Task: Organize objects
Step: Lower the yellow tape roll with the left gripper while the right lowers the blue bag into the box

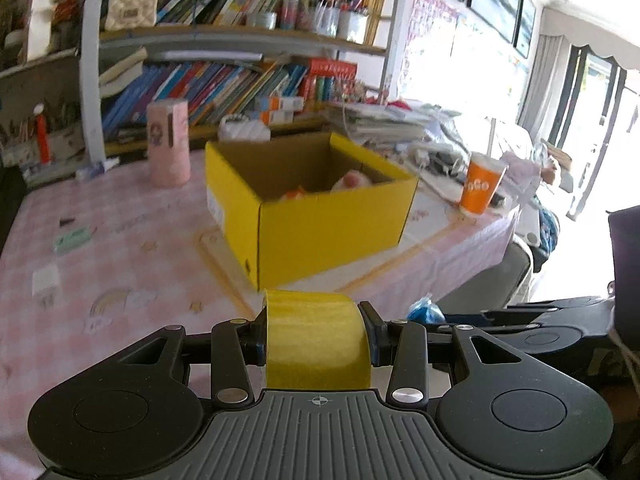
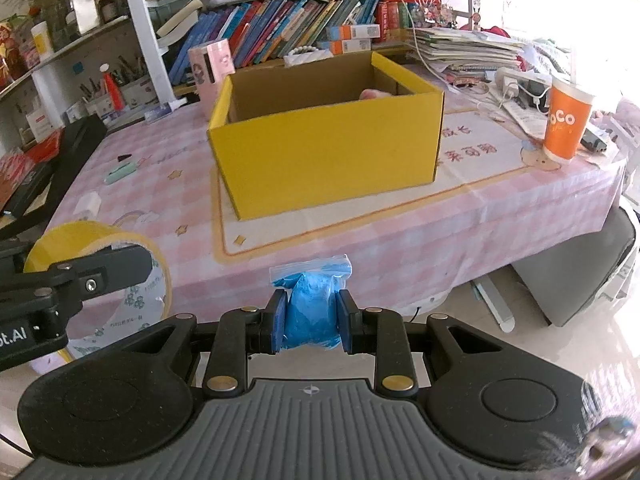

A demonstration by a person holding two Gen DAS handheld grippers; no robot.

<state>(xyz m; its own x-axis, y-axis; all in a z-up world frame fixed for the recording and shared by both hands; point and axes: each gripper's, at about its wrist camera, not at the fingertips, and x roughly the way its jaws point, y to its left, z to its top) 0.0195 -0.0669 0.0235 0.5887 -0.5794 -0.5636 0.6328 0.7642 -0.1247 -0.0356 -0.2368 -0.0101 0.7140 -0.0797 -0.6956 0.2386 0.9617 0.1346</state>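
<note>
My left gripper [image 1: 317,334] is shut on a roll of yellow tape [image 1: 316,340], held off the near edge of the table. The same tape roll [image 2: 98,252] shows at the left of the right wrist view, clamped by the left gripper's fingers [image 2: 108,270]. My right gripper [image 2: 311,318] is shut on a small plastic bag of blue stuff [image 2: 310,312]. That blue bag [image 1: 426,312] peeks in to the right of the tape in the left wrist view. Ahead stands an open yellow cardboard box [image 1: 320,216] [image 2: 328,152] with a pinkish toy [image 1: 354,180] inside.
A pink checked tablecloth [image 2: 500,216] covers the table. An orange paper cup [image 2: 566,124] stands at the right, a pink carton [image 1: 168,144] behind the box at left, and a mint green eraser [image 2: 120,172] with small bits on the left. Bookshelves and paper stacks line the back.
</note>
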